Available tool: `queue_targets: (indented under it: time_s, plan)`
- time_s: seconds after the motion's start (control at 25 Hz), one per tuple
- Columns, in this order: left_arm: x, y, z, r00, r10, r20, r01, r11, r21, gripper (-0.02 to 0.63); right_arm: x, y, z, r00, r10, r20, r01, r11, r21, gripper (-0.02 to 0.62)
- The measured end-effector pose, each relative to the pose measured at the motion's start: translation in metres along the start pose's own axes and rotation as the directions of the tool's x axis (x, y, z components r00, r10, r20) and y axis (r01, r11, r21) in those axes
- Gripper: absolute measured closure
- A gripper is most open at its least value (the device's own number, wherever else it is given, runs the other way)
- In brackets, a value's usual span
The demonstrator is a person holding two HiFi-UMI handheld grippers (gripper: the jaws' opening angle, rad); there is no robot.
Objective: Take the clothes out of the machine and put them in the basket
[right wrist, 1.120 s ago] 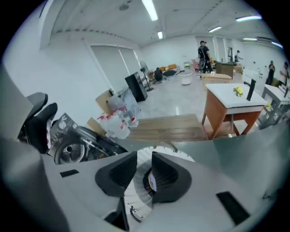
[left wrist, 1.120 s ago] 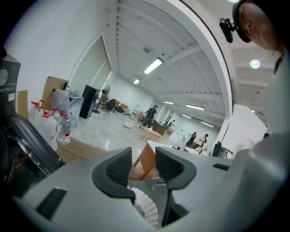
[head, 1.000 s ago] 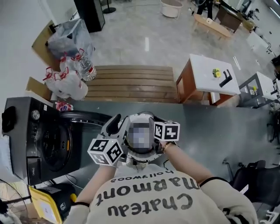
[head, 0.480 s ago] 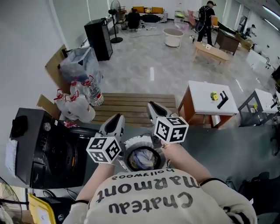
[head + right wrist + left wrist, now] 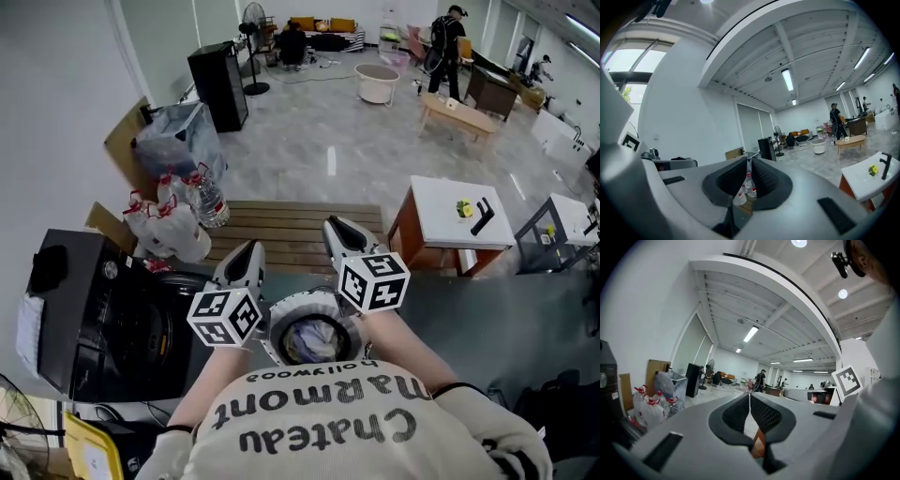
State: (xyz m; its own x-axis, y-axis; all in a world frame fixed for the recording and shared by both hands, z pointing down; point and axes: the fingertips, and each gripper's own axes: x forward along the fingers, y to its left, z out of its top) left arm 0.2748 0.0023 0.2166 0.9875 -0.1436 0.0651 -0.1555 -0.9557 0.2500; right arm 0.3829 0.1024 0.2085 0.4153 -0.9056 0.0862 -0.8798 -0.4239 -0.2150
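**A:** You stand by the big black washing machine. It is low on your left.

**B:** Yes. Past the machine and to its right lies the flat brown bench made of wooden slats.

**A:** Farther right of the machine, well apart from it, you can see the small white-topped table with brown sides.

**B:** Behind the machine's far corner sit white plastic bags with red ties. Some clear bottles with red tops are next to the bags.

**A:** Now look at the round white basket with little holes in its rim. It is just to the right of the machine, right under you.

**B:** The clothes, a grey and blue bundle, are lying in that basket.

**A:** Your left gripper is up over the side of the basket nearest the machine. It points away from you. Its jaws have just been closing. The tips touch and nothing is between them.

**B:** Your right gripper is up over the other side of the basket, farther from the machine. Its jaws are squeezed together too, with nothing in them.
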Motion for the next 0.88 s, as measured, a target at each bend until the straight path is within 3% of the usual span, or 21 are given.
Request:
queue_targets:
  time_s: [0.88]
  plan:
    - [-0.031, 0.037, -0.02, 0.994, 0.104, -0.021, -0.105, 0.993, -0.052, 0.589, 0.013, 0.014, -0.038, 0.995, 0.032, -0.09, -0.031, 0.999, 0.014, 0.541]
